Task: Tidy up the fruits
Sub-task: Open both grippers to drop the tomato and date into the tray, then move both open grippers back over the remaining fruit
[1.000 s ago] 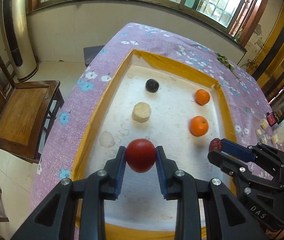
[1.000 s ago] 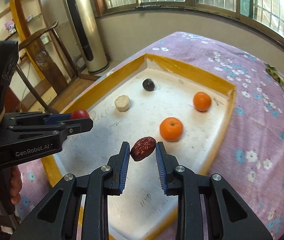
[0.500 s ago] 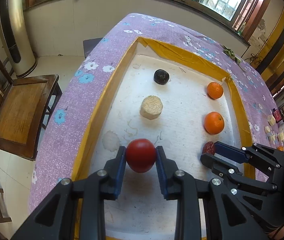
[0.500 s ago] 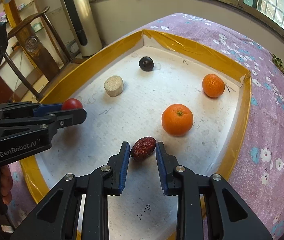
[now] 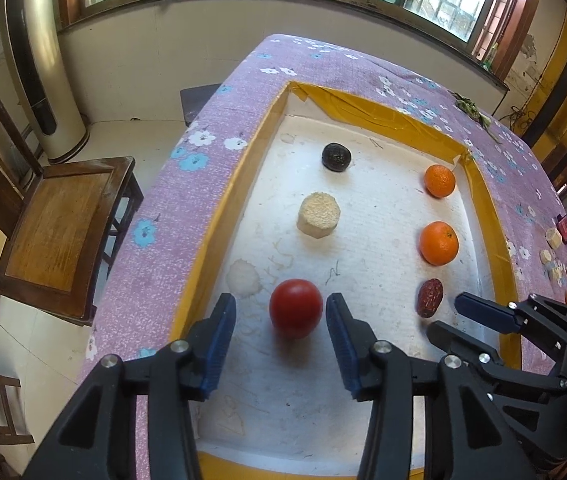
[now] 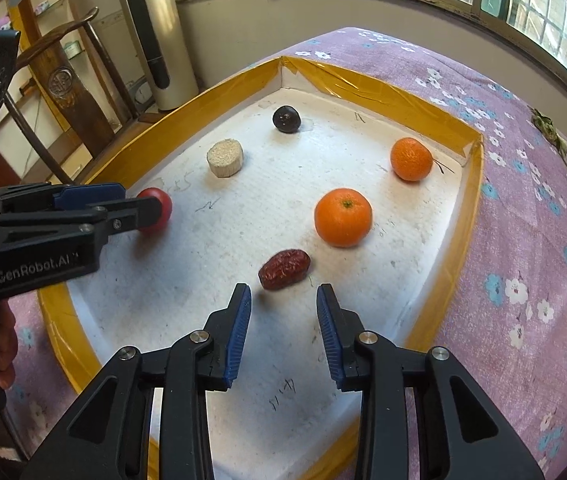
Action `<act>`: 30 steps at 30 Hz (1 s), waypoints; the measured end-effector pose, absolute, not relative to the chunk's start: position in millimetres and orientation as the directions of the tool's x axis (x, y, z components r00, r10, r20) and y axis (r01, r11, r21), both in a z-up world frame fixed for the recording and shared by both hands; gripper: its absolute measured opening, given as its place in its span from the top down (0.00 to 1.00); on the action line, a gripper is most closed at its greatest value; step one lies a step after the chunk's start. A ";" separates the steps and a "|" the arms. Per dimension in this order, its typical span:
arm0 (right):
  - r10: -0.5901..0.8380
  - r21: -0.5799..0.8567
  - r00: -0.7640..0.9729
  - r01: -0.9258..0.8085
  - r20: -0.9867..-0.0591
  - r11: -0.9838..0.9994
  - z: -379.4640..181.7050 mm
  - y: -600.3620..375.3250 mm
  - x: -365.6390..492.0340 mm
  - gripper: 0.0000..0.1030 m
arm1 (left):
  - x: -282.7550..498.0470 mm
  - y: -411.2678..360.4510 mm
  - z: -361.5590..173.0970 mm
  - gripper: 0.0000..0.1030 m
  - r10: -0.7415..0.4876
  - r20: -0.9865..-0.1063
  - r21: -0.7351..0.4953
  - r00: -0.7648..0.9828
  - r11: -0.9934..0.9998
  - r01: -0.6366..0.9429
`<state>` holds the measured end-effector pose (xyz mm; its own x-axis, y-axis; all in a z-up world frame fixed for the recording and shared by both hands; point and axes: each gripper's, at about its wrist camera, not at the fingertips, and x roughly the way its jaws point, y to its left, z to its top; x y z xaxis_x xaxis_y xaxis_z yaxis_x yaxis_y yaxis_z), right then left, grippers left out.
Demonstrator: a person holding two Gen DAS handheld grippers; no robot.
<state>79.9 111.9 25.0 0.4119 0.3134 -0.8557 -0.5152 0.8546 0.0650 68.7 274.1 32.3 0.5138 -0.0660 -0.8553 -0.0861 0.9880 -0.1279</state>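
A red tomato (image 5: 295, 308) rests on the floor of a white tray with a yellow taped rim (image 5: 219, 216). My left gripper (image 5: 281, 308) stands around it with its jaws opening, and a gap shows at each pad. A wrinkled red date (image 6: 284, 269) lies on the tray (image 6: 471, 216) just past the tips of my right gripper (image 6: 283, 294), whose jaws are also opening with nothing between them. Two oranges (image 6: 343, 217) (image 6: 411, 159) line up beyond the date. Beyond the tomato (image 6: 161, 204) sit a beige round piece (image 5: 318, 214) and a dark round fruit (image 5: 336, 157).
The tray lies on a purple flowered cloth (image 5: 187, 184) over a table. A wooden chair (image 5: 59, 224) stands left of the table, with a tall floor unit (image 5: 39, 80) behind it. Small beige pieces (image 5: 555, 256) lie on the cloth at the right. A hand (image 6: 3, 340) holds the left gripper's handle.
Both grippers came down towards the tray floor and opened. The tomato and the date, gripped before, now lie free on the tray.
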 end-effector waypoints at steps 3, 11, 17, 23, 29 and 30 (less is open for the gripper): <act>0.318 0.082 0.413 -0.496 -0.853 0.864 27.9 102.7 75.5 0.68 | 62.4 275.9 34.7 0.51 -0.051 -0.853 -0.120 0.519 0.988 -0.100; 0.375 0.162 0.428 -0.456 -0.822 0.875 46.7 74.3 51.1 0.64 | 45.4 258.3 43.0 0.35 -0.015 -0.844 -0.090 0.537 0.990 -0.113; 0.377 0.145 0.479 -0.452 -0.792 0.880 62.9 52.0 21.6 0.38 | 35.3 228.5 56.1 0.26 -0.019 -0.830 -0.085 0.557 0.992 -0.093; 0.383 0.191 0.487 -0.398 -0.785 0.897 62.0 7.2 6.0 0.37 | 26.0 188.5 69.6 0.21 -0.034 -0.815 -0.074 0.579 0.996 -0.045; 0.361 0.212 0.506 -0.328 -0.783 0.921 60.8 -41.8 0.0 0.37 | 23.9 144.8 77.4 0.20 -0.055 -0.812 -0.064 0.582 0.998 0.006; 0.355 0.214 0.510 -0.316 -0.783 0.924 60.4 -51.1 -0.9 0.37 | 24.5 136.7 78.2 0.20 -0.058 -0.812 -0.060 0.581 0.998 0.016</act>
